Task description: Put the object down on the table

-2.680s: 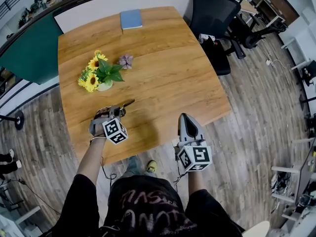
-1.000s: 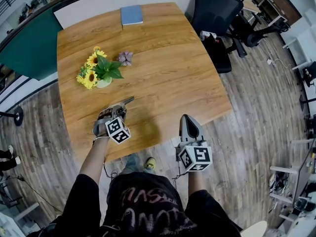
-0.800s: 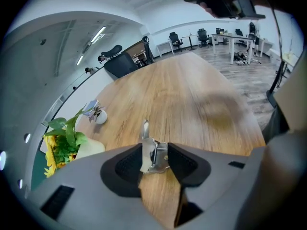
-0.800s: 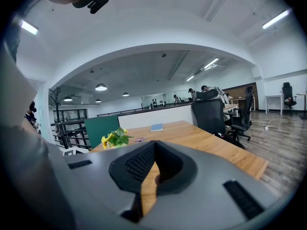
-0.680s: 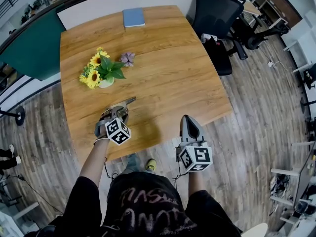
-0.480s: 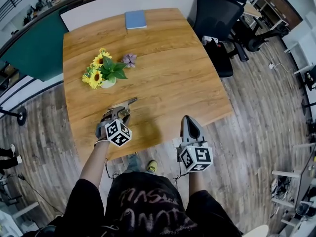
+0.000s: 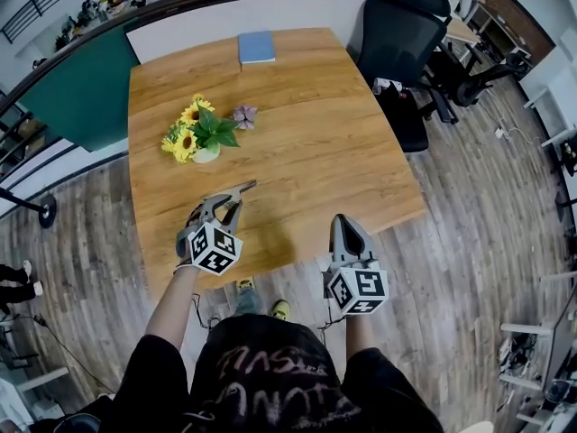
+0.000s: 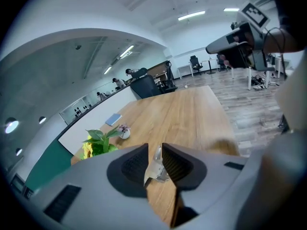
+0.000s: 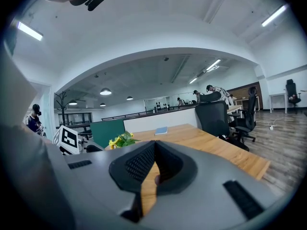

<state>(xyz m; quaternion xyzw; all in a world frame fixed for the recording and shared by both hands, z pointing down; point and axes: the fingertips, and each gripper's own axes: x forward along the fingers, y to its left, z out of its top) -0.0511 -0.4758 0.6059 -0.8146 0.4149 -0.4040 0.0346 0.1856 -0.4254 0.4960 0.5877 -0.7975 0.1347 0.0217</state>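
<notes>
Head view: L gripper [image 7: 243,195] lower left, raised over front part of wooden table [image 7: 315,133]. R gripper [image 7: 346,224] lower centre, at table's front edge. Sunflower pot [image 7: 203,140] upper left. L gripper view: jaws have just been closing and pinch a small silvery object [image 8: 156,166] btwn pads, lower centre, above tabletop. R gripper view: jaws pressed together, nothing held.

The near and right parts of the table [image 7: 306,156] are lying bare, so we are finding wide room there for coming down. At the far left the flowers [image 7: 200,132] are standing up and blocking a low pass. The book [image 7: 257,47] is lying flat at the far edge. The chair [image 7: 397,34] is standing just off the far right corner.
</notes>
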